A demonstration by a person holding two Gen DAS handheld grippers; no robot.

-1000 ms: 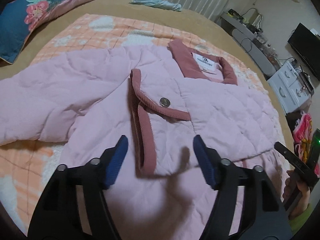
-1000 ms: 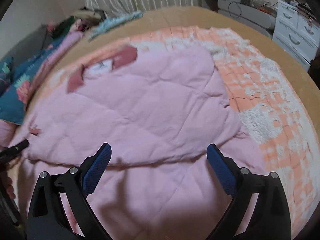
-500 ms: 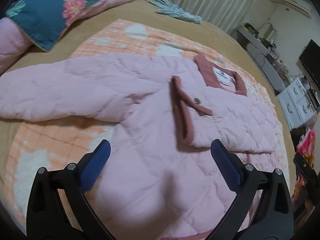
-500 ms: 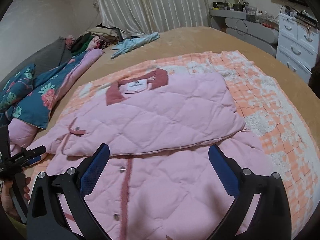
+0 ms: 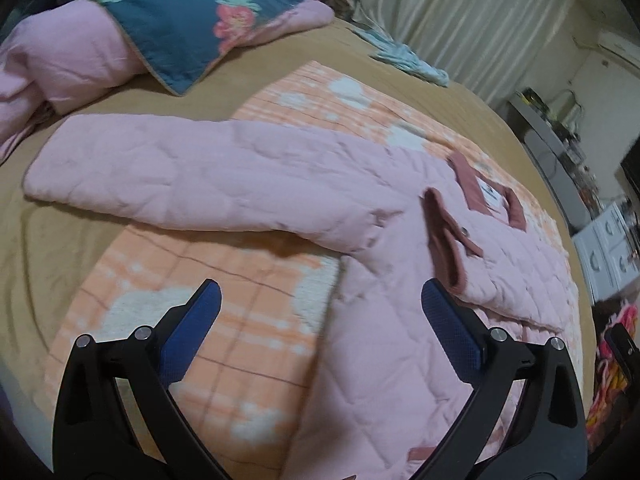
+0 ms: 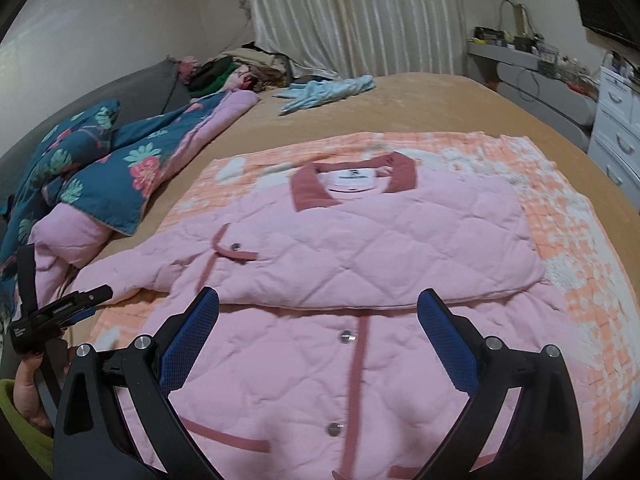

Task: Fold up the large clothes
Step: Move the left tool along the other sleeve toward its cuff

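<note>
jacket [image 6: 360, 248] hem cut off, grippers [image 6: 318, 336] empty

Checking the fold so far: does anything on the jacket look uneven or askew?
Yes. One sleeve lies folded across the pink jacket's chest, but the other sleeve lies stretched out over the orange blanket, so the fold is lopsided.

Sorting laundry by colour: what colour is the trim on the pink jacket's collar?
Dusty rose, darker than the pink jacket; the collar shows best in the right wrist view.
</note>
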